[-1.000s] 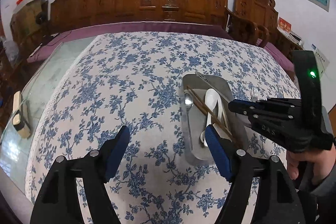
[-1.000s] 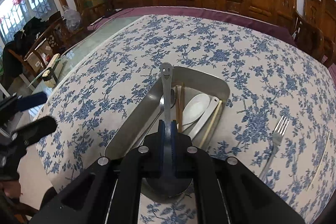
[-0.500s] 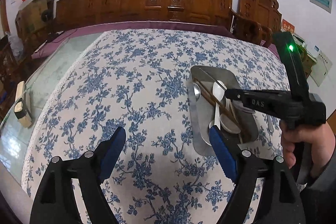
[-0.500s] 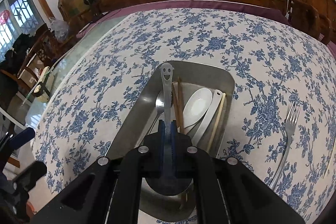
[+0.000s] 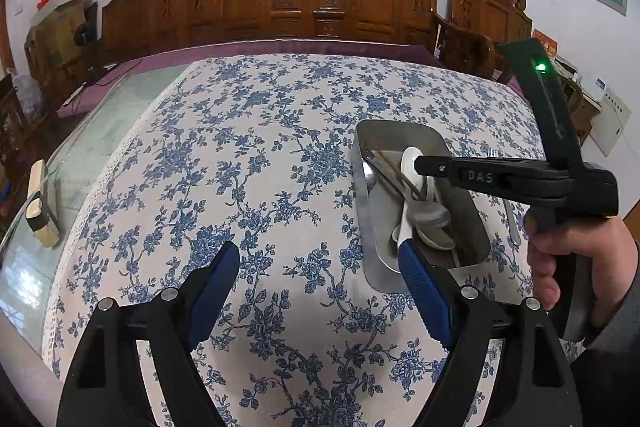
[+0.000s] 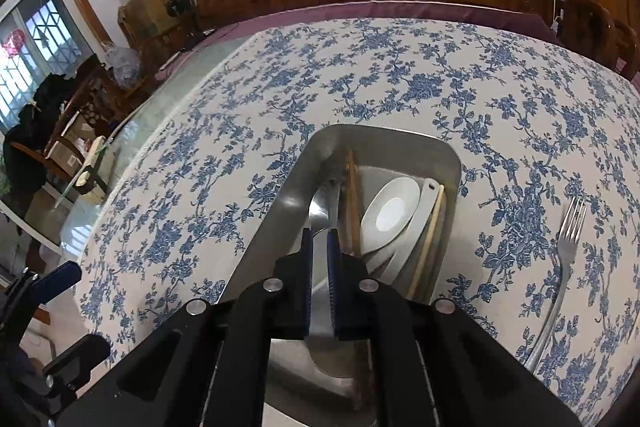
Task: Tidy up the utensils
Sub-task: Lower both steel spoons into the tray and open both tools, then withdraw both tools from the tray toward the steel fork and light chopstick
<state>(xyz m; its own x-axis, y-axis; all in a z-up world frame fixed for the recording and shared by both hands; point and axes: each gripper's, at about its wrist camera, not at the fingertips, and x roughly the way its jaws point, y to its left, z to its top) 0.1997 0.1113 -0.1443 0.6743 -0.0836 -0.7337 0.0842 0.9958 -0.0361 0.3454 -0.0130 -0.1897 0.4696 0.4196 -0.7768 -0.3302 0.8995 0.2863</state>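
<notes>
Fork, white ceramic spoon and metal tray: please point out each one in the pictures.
fork (image 6: 570, 227), right wrist view, on its tines.
white ceramic spoon (image 6: 390, 213), right wrist view, inside its bowl.
metal tray (image 6: 280, 211), right wrist view, on its left wall.

Bare tablecloth left of tray; fork lies right

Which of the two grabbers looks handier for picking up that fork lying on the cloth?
Probably the right gripper. The fork lies on the tablecloth just right of the metal tray it hovers over. The left gripper, open, sits on the tray's far side.
</notes>
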